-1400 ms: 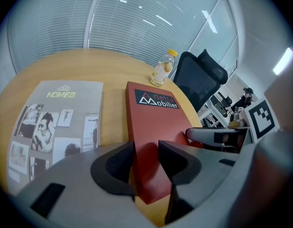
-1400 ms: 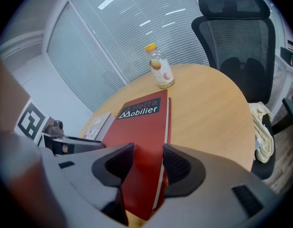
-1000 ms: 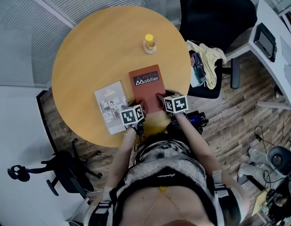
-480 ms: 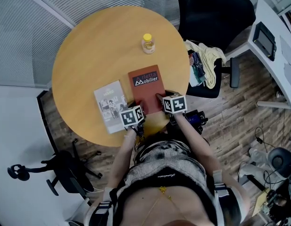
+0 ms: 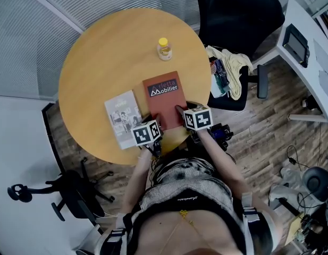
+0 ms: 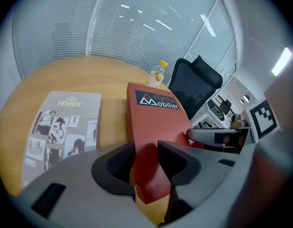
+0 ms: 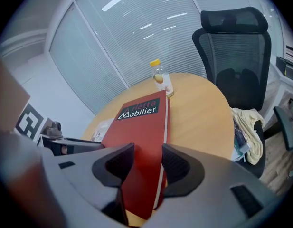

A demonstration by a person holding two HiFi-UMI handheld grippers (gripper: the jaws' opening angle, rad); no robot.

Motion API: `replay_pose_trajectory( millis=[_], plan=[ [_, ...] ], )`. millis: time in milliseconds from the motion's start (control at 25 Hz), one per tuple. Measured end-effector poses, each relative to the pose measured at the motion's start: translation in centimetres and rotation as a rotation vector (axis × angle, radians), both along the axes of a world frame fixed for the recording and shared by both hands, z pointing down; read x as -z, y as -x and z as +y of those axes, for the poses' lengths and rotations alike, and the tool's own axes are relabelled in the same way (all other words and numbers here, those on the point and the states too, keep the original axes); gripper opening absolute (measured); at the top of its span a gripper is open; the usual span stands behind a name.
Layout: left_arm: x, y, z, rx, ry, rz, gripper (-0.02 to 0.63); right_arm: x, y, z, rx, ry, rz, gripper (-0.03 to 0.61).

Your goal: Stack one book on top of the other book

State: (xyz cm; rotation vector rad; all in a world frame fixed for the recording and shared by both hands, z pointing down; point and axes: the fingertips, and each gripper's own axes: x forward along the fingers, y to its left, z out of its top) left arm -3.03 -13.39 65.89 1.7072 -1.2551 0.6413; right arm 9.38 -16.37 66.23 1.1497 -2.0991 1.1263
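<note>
Indoors, round wooden table (image 5: pixel 110 52), red book (image 5: pixel 165 97), office chair (image 5: pixel 238 9), plank floor (image 5: pixel 270 137)

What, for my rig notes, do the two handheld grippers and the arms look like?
The left gripper and right gripper are moulded grey bodies with black, curved pads. Each carries a white cube printed with black square markers. The arms are bare of sleeves.

Left gripper (image 6: pixel 147 158) on red book (image 5: pixel 162 97) corner eased slightly toward person; head view drifted marginally left
</note>
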Motion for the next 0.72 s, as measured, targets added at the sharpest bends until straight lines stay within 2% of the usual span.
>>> replay_pose_trajectory(
  millis=[720],
  plan=[
    [7.7,-1.3,0.6,0.009,-0.162,0.001,0.169,8.1,-1.4,0.8,-0.01,-0.117,0.014,0.192]
  ],
)
